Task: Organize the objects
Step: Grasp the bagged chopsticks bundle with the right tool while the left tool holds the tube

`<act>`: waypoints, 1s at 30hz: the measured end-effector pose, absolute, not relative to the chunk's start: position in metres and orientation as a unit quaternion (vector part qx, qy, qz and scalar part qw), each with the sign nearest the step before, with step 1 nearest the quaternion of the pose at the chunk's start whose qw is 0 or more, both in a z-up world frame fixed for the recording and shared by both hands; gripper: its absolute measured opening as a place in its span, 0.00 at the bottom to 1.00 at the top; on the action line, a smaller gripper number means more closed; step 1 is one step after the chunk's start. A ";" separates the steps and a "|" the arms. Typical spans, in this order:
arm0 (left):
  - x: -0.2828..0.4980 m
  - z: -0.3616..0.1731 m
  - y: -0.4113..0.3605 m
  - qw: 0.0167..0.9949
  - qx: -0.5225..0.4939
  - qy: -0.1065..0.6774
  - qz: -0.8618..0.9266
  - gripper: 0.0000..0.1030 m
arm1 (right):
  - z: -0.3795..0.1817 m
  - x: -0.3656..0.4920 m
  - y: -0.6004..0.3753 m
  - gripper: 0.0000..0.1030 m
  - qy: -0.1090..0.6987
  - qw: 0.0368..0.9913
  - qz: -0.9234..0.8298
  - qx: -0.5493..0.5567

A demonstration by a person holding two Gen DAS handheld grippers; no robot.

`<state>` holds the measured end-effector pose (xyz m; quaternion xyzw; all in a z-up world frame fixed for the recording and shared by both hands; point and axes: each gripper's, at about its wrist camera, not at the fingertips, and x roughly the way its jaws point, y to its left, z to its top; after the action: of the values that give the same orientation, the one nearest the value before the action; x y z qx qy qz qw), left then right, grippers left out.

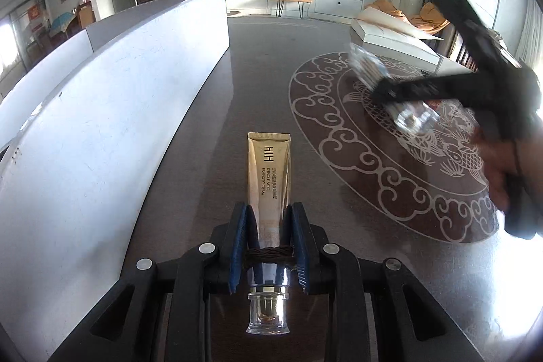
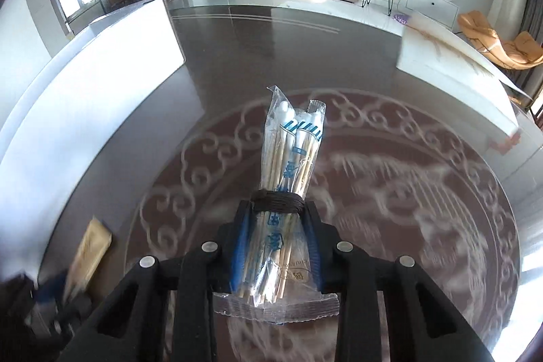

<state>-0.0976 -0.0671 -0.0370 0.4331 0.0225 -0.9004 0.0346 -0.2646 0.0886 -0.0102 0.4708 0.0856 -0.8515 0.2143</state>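
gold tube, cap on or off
On. The gold tube still carries its clear cap, seen at the near end between the left gripper pads.

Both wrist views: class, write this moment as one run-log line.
left gripper: shut on gold cream tube | right gripper: shut on bagged cotton swabs | beneath: patterned glass table

left gripper: squeezing tight, pointing down | right gripper: pinching, pointing down | hand: holding the right gripper
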 end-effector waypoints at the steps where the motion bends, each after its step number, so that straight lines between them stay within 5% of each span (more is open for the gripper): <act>1: -0.095 -0.037 -0.066 0.032 0.435 0.026 -0.900 0.24 | -0.010 -0.242 0.105 0.30 0.084 0.212 -0.854 0.467; 12: -0.056 -0.032 -0.034 0.015 0.444 0.023 -0.895 0.29 | -0.015 -0.066 0.186 0.34 0.144 0.185 -0.890 0.392; 14: -0.057 -0.033 -0.028 0.014 0.447 0.004 -0.895 0.58 | -0.016 -0.068 0.187 0.52 0.147 0.174 -0.886 0.404; 15: -0.055 -0.036 -0.027 0.025 0.451 -0.009 -0.892 0.90 | -0.016 -0.066 0.189 0.69 0.141 0.169 -0.888 0.404; 16: -0.058 -0.038 -0.026 0.034 0.459 -0.016 -0.888 1.00 | -0.017 -0.070 0.189 0.85 0.131 0.173 -0.886 0.411; 20: -0.063 -0.041 -0.035 0.027 0.470 0.013 -0.882 1.00 | -0.020 -0.077 0.190 0.92 0.103 0.179 -0.877 0.434; 21: -0.063 -0.041 -0.036 0.028 0.469 0.016 -0.882 1.00 | -0.023 -0.081 0.192 1.00 0.092 0.177 -0.873 0.445; 30: -0.063 -0.042 -0.035 0.029 0.469 0.014 -0.882 1.00 | -0.024 -0.075 0.189 1.00 0.090 0.165 -0.874 0.447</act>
<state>-0.0629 -0.0351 -0.0420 0.4694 0.0143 -0.8824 0.0291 -0.0752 0.1886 -0.0245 0.4474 0.0904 -0.8743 0.1650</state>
